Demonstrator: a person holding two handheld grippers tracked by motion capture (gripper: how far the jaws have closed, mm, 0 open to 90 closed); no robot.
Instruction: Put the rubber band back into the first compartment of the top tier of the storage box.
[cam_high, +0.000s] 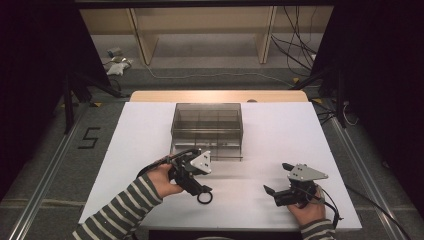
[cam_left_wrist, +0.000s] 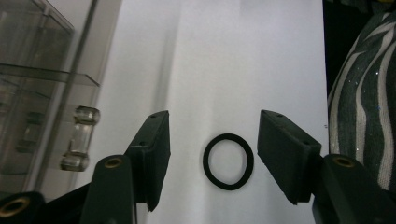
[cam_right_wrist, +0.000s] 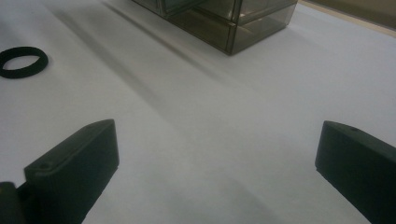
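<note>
- A black rubber ring lies flat on the white table, near the front edge on the person's left half; it also appears in the high view and at the far left of the right gripper view
- The left gripper points down at the ring; in the left gripper view the ring sits between its two black jaws, which stand apart with a clear gap on each side, neither pad touching it
- The left hand grips this tool, and a sleeve with dark and light stripes runs back to the bottom edge
- A clear smoky plastic organizer box with inner dividers stands at the table's middle, beyond the left gripper and apart from the ring; its corner shows in the right gripper view
- The right gripper is held low over the table's right front by the right hand, well apart from the ring; its jaws stand wide apart with only bare table between them
- Behind the table are a wooden shelf frame and loose cables on the floor
</note>
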